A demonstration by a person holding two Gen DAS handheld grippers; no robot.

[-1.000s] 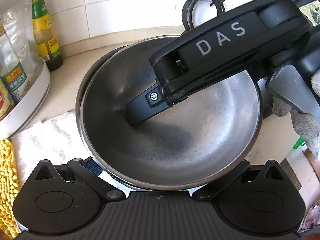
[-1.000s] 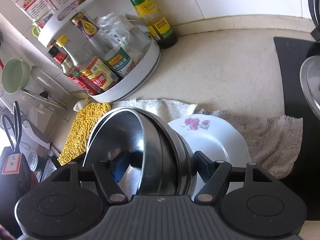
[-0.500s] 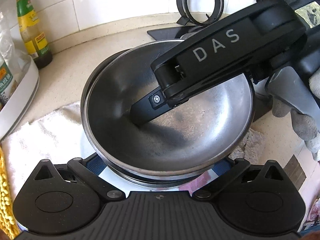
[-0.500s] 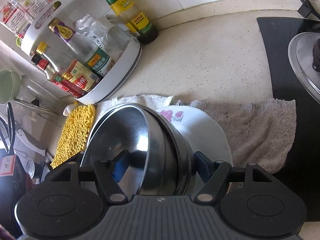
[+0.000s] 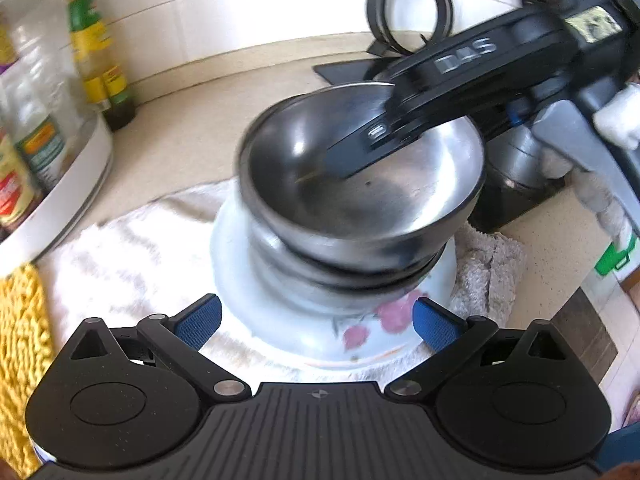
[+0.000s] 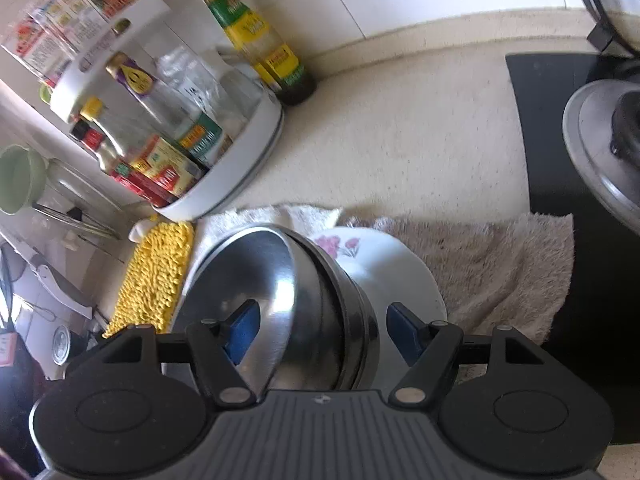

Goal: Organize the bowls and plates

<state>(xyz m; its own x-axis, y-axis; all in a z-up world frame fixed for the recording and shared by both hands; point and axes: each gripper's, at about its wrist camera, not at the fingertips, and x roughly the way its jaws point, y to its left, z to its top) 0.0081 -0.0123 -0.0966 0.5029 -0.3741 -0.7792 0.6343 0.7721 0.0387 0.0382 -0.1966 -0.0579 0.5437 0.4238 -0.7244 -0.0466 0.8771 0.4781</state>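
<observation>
Jaws on the left gripper (image 5: pixel 316 320): spread wide, nothing between them, hanging just short of the near rim of the floral plate (image 5: pixel 360 336). Jaws on the right gripper (image 6: pixel 322 332): straddling the wall of the nested steel bowls (image 5: pixel 360 184), one blue pad inside the top bowl, the other outside the stack. Cannot tell whether actually pinching; from the right wrist view, a sliver of white plate shows between the outer pad and the steel.

Steel bowls nested together, at least three by the rims, over the middle of the floral plate. Plate lying on the pale towel (image 5: pixel 140 248) spread over the desk (image 6: pixel 400 128). Top bowl slightly tilted in the stack, not quite seated level. Left view blurred, so impossible to say whether the lowest bowl touches the plate or hangs just above it.

Judged from this: well along. Bowls gathered into one nest, plate underneath as the base. Left to do, probably: settle the stack flat, level the tilted top bowl, draw the right finger out of the bowl without dragging it. No other loose plates or bowls in sight on the desk.
</observation>
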